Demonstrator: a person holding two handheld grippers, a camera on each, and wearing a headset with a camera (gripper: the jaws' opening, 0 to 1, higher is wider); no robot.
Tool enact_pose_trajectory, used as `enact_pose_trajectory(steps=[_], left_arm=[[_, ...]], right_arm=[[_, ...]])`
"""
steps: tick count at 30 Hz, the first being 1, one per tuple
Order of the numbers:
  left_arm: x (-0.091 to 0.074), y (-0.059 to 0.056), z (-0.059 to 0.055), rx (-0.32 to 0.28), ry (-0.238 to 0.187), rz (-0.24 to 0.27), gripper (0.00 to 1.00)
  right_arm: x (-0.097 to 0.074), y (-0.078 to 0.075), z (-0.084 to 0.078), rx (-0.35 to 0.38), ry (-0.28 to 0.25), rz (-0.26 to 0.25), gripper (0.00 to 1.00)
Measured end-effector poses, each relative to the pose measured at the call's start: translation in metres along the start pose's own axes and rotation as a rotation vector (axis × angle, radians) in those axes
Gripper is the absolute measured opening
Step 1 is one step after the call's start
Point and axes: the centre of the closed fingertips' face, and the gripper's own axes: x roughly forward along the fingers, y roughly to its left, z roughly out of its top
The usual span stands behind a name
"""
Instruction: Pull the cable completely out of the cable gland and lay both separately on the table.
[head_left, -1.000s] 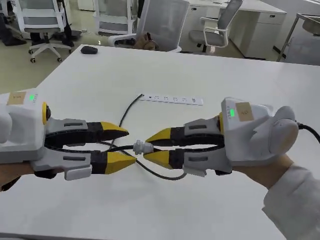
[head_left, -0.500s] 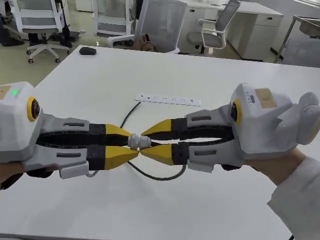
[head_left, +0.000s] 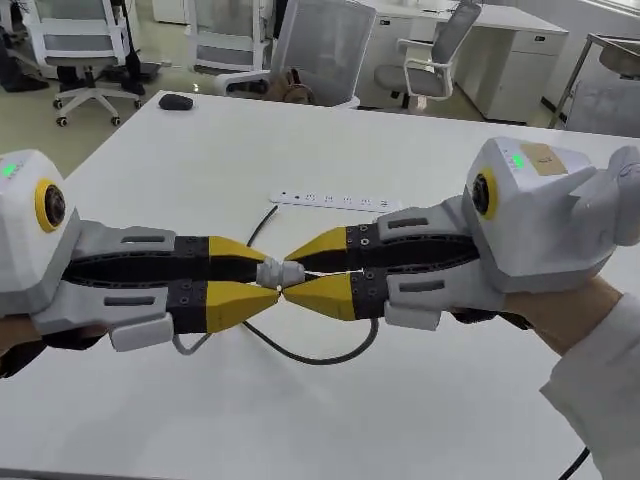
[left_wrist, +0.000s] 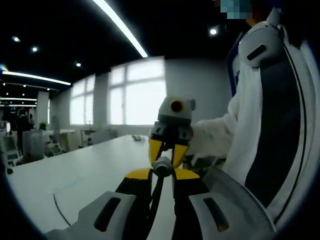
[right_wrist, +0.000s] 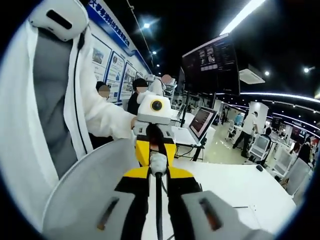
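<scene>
Clenched the left gripper (head_left: 268, 277) onto the cable gland (head_left: 276, 272) within the last second, opposite the right gripper (head_left: 292, 278) clamped on the cable (head_left: 310, 358), above the bench (head_left: 400, 420), ready for pulling apart.

I see the cable gland (head_left: 277, 272), a small light grey fitting, held above the table (head_left: 450, 150) and lying about level, pinched between the yellow tips of the left gripper (head_left: 264, 277). The cable (head_left: 320, 358) is dark and thin and is not out of the gland. The right gripper (head_left: 292, 281) closes on it just beside the gland. Below, its slack lies in a loose curve on the table.
</scene>
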Motion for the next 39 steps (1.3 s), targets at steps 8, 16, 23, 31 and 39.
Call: enact_pose_trajectory(steps=[8, 16, 23, 31, 39], left_arm=[[-0.003, 0.002, 0.005, -0.063, -0.03, 0.007, 0.15], [-0.007, -0.004, 0.015, 0.072, -0.053, 0.009, 0.14], [-0.003, -0.01, 0.018, 0.174, -0.039, 0.0, 0.14], [-0.003, -0.009, 0.022, 0.186, -0.051, 0.005, 0.15], [-0.002, -0.009, 0.023, 0.189, -0.04, 0.005, 0.14]], right_arm=[[0.0, -0.003, 0.007, 0.015, -0.06, -0.021, 0.11], [-0.011, -0.007, 0.015, 0.478, -0.193, 0.067, 0.29], [-0.008, 0.0, 0.019, 0.623, -0.228, 0.139, 0.16], [-0.009, 0.0, 0.022, 0.603, -0.243, 0.124, 0.12], [-0.009, -0.002, 0.023, 0.666, -0.256, 0.127, 0.11]])
